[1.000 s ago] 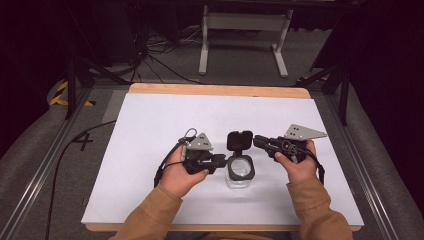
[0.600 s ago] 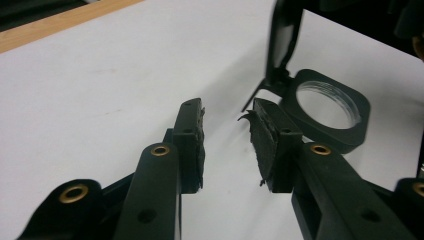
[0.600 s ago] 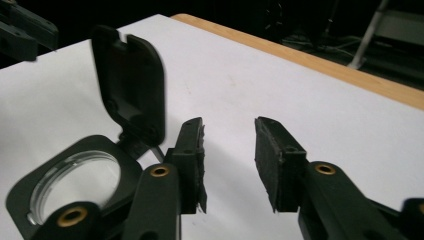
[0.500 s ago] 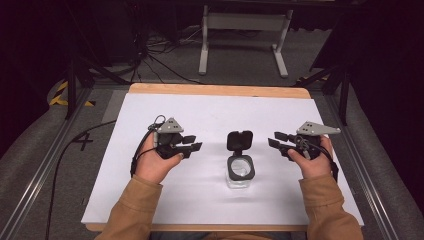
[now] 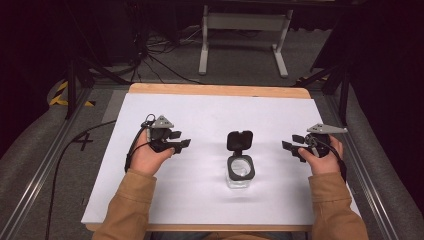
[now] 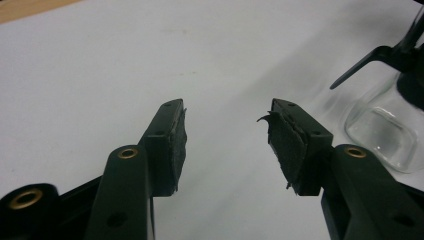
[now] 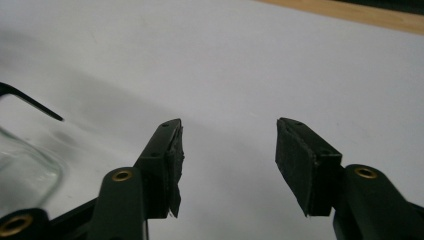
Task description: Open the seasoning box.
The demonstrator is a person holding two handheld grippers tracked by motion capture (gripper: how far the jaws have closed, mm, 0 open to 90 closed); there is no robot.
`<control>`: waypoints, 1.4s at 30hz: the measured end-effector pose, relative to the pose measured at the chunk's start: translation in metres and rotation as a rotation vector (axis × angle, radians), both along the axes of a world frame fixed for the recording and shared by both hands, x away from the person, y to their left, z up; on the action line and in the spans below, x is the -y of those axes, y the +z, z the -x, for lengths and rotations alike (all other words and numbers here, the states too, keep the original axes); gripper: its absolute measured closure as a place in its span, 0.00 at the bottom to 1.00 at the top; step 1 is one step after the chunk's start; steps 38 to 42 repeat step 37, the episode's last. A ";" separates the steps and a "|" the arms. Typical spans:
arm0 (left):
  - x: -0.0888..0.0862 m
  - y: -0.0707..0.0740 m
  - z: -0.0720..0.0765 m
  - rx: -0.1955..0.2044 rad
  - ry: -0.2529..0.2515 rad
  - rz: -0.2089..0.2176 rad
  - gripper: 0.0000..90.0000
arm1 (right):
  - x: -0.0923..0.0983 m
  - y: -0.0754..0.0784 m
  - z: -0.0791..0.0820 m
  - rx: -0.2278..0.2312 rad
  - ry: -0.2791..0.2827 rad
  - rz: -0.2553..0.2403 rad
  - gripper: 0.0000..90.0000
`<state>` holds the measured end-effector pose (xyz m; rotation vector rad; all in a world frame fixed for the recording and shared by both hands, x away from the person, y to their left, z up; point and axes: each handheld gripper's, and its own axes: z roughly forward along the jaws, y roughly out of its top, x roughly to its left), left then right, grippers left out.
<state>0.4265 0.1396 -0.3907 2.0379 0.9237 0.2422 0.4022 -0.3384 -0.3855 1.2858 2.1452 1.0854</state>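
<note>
Jar [image 5: 240,172]: clear glass, square-shouldered, upright at lower centre of the high view, on the white sheet of the bench [image 5: 200,115]; hinged black lid [image 5: 239,140] flipped open, standing up at the far side of the mouth.
Left tongs [image 5: 181,139]: left of centre, spread wide, holding nothing, pointing right toward the jar.
Right tongs [image 5: 291,142]: right of centre, also spread and empty, pointing left toward the jar.
Key relation: jar between both tongs, well apart from each, slightly lower in frame than both; right tongs perhaps a little nearer, hard to tell.
Jar axis: vertical; lid hinge on the far edge.
Likely need: probably approach from either side, at the level of the glass body.
</note>
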 end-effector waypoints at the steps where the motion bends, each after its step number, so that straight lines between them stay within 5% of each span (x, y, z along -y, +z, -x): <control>1: -0.001 -0.003 -0.002 -0.002 0.001 -0.018 0.54 | 0.002 -0.003 -0.002 -0.010 -0.005 0.006 0.49; 18: -0.002 -0.034 -0.016 -0.124 0.017 -0.062 0.48 | 0.010 -0.039 -0.019 -0.100 -0.016 0.070 0.44; 29: 0.006 -0.045 -0.019 -0.144 -0.053 -0.123 0.46 | 0.005 -0.052 -0.022 -0.051 0.021 0.098 0.44; 42: 0.010 -0.044 -0.017 -0.124 -0.075 -0.109 0.42 | 0.001 -0.054 -0.023 -0.040 0.040 0.116 0.44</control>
